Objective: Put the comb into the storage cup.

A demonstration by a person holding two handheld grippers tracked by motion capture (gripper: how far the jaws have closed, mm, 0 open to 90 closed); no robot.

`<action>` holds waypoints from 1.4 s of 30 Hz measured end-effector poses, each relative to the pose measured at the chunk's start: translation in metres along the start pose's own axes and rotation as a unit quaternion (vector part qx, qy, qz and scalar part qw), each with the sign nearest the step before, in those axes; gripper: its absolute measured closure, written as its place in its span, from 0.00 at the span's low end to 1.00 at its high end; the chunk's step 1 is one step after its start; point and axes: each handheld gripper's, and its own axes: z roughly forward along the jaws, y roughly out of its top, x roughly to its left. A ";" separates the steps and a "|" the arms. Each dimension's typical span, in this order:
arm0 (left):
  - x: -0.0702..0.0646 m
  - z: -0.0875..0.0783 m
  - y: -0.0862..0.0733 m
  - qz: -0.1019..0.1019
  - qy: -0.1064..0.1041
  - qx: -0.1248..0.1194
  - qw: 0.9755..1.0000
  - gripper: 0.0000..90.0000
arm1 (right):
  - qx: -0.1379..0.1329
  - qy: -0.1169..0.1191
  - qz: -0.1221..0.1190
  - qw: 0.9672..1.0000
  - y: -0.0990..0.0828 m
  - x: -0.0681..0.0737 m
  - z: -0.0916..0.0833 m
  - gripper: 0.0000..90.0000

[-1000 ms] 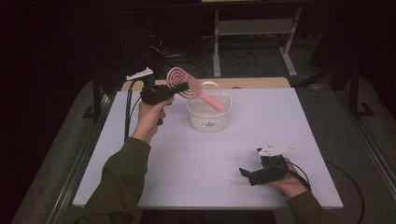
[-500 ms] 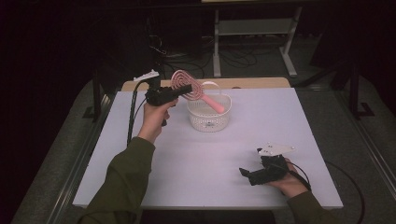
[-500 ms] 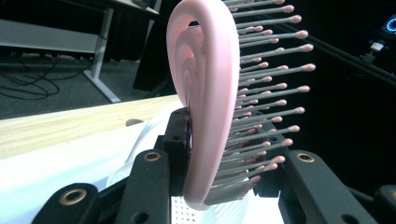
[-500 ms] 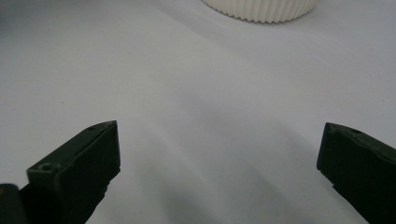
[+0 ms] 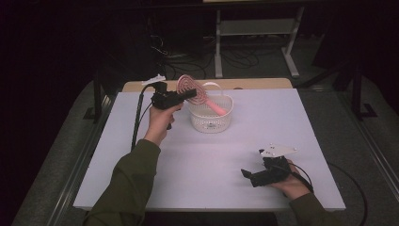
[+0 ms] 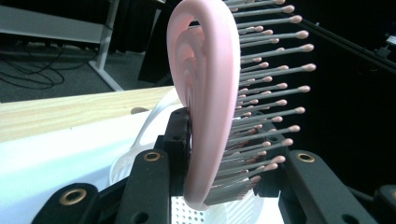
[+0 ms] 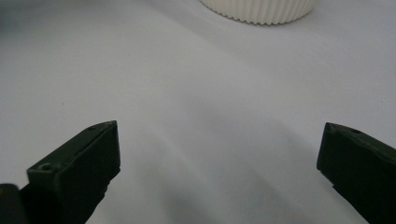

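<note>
The white desk (image 5: 207,165) is evenly lit from above while the room around it sinks into near black. Shadows on it are faint. The right gripper view is soft, its fingers (image 7: 79,163) blurred; the brush (image 6: 205,93) is sharp.

i can read no text, label, brand, number or sign anywhere here, not on the pink hairbrush (image 6: 205,107) in my left gripper (image 5: 186,96), nor on the white basket (image 5: 210,120), nor on the table (image 5: 197,169).

Hairbrush (image 5: 194,89) handle-down in basket (image 5: 210,123), far side of table (image 5: 197,165)
</note>
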 end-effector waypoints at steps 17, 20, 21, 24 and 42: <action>0.001 0.014 -0.014 -0.003 0.013 0.016 1.000 0.73 | -0.004 -0.001 -0.002 1.000 0.000 0.000 -0.001 0.00; 0.000 0.016 -0.016 -0.002 0.015 0.018 1.000 0.73 | -0.004 -0.001 -0.002 1.000 0.000 0.000 -0.001 0.00; 0.000 0.017 -0.017 -0.003 0.015 0.018 1.000 0.73 | -0.004 -0.001 -0.003 1.000 0.000 0.000 -0.001 0.00; 0.001 0.018 -0.018 -0.004 0.017 0.019 1.000 0.73 | -0.005 -0.001 -0.002 1.000 0.000 0.000 -0.001 0.00; 0.006 0.021 -0.024 -0.011 0.029 0.024 0.999 0.71 | -0.007 -0.003 -0.001 1.000 0.000 0.000 -0.002 0.00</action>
